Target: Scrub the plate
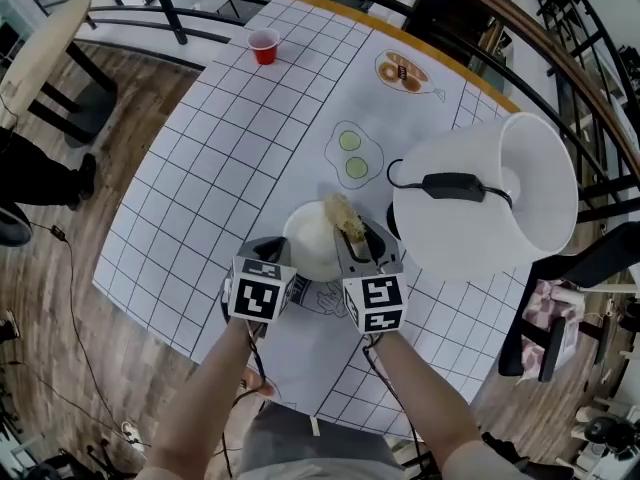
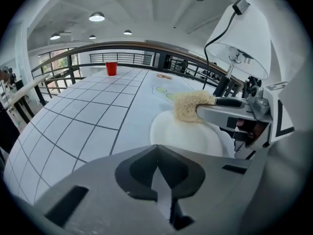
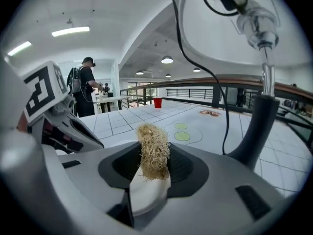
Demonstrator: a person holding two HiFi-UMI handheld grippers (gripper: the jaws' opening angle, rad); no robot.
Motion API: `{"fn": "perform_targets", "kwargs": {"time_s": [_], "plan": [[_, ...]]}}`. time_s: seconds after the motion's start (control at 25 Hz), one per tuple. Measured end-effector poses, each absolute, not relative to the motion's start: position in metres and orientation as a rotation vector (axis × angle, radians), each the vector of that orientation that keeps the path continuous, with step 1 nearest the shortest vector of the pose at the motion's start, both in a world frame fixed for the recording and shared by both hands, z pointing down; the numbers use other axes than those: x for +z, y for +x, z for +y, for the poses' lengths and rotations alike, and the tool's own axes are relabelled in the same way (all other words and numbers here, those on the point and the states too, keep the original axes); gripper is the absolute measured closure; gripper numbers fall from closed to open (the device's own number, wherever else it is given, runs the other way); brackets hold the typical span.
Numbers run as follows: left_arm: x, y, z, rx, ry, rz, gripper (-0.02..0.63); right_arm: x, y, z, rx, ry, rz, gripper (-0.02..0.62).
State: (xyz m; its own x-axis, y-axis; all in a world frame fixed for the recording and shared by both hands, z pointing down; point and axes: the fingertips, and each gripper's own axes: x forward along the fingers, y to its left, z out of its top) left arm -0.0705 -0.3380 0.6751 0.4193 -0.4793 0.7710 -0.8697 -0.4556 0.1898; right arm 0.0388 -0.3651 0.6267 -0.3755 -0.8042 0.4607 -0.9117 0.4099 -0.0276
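A white plate (image 1: 312, 243) sits near the front of the gridded table, also visible as the plate (image 2: 188, 136) in the left gripper view. My left gripper (image 1: 283, 260) is at the plate's left rim, jaws shut on a thin white edge that looks like that rim (image 2: 161, 190). From the right, my right gripper (image 1: 352, 232) reaches over the plate, shut on a tan fibrous scrubber (image 1: 343, 215). The scrubber (image 3: 153, 151) stands upright between its jaws and rests on the plate's far right part as scrubber (image 2: 192, 106).
A large white lamp (image 1: 490, 193) with a black cord stands just right of the plate. A red cup (image 1: 264, 45) is at the table's far end, with printed food pictures (image 1: 353, 154) between. A railing runs behind. A person (image 3: 87, 84) stands far off.
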Motion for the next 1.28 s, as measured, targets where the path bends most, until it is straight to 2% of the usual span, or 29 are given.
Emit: {"fn": "perform_targets", "kwargs": {"time_s": [0.16,0.28,0.44,0.64,0.92,1.28], "plan": [[0.676,-0.072,-0.34,0.824,2.069,-1.156,0.592,0.614,0.05,-0.361,0.293,1.563,-2.191,0.443],[0.678,-0.072,-0.339,0.765,2.032,-1.155,0.592,0.58,0.017,-0.346,0.214,1.489,-2.297,0.443],[0.678,-0.071,-0.333,0.749,2.016,-1.14,0.592,0.589,-0.034,-0.323,0.419,1.25,-2.404,0.443],[0.678,-0.07,-0.329,0.694,1.98,-1.133,0.592,0.628,-0.038,-0.319,0.642,1.188,-2.334,0.446],[0.68,-0.07,-0.329,0.698,1.994,-1.139,0.592,0.634,-0.013,-0.321,0.614,1.197,-2.316,0.449],[0.676,-0.069,-0.332,0.698,2.017,-1.148,0.592,0.633,0.065,-0.345,0.518,1.445,-2.197,0.449]]}}
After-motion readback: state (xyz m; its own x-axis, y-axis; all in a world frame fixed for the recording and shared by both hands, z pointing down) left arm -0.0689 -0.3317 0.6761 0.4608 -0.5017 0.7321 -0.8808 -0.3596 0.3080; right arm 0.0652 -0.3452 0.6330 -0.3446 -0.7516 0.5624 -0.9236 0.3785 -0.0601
